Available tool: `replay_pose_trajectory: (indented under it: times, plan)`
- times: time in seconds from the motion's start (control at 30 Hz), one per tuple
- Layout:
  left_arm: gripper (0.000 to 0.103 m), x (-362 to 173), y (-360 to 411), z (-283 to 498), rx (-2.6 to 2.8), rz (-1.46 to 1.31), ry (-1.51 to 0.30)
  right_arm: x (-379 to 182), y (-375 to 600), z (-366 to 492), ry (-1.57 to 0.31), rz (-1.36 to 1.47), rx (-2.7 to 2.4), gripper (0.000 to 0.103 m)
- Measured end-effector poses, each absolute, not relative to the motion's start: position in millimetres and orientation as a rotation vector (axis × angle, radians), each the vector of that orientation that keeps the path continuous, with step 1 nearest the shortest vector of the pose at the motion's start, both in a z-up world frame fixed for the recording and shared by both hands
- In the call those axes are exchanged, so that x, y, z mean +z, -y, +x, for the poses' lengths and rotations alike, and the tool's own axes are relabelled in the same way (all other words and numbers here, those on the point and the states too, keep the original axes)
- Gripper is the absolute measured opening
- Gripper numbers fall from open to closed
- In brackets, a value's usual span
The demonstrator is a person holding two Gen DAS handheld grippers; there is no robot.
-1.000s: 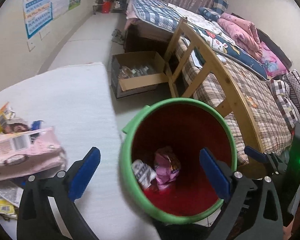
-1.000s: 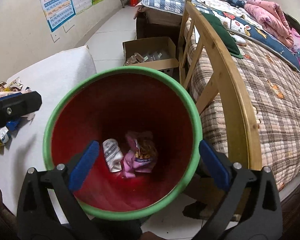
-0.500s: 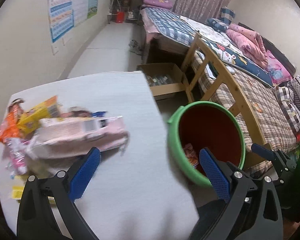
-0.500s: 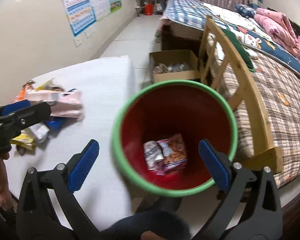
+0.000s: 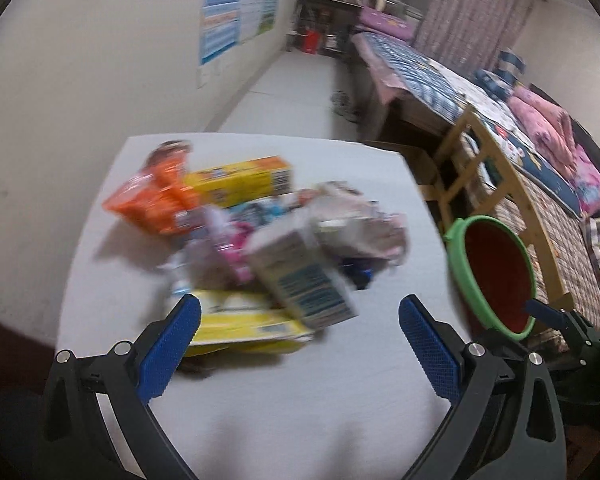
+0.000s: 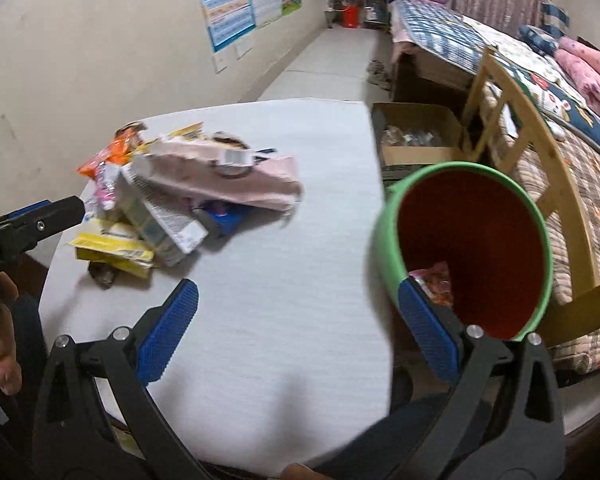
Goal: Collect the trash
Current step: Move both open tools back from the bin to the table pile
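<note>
The worktop (image 6: 284, 280) wore a matt, finely ribbed white covering. On it, glossy plastic wrappers (image 5: 156, 204) lay among printed cardboard cartons (image 5: 300, 280). The bin (image 6: 384, 240) was smooth plastic, green outside, red within. The fingers (image 6: 166, 338) carried dimpled blue rubbery pads. The bed frame (image 6: 540, 140) was pale bare wood.
</note>
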State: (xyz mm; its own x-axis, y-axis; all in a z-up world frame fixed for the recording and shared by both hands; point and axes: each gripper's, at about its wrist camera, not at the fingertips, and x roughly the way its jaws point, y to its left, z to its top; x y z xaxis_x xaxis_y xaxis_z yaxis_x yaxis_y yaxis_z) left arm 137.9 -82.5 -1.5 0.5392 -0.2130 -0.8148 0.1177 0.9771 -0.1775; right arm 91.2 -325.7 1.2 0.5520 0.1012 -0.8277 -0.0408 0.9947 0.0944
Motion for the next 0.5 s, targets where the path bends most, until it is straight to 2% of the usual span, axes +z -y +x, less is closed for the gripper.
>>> replay_pose_trajectory:
  times: [0.5]
  plan:
    - [0.095, -25, 0, 115, -0.169, -0.097, -1.029, -5, 255, 102, -0.986, 0.015, 0.117, 0.098]
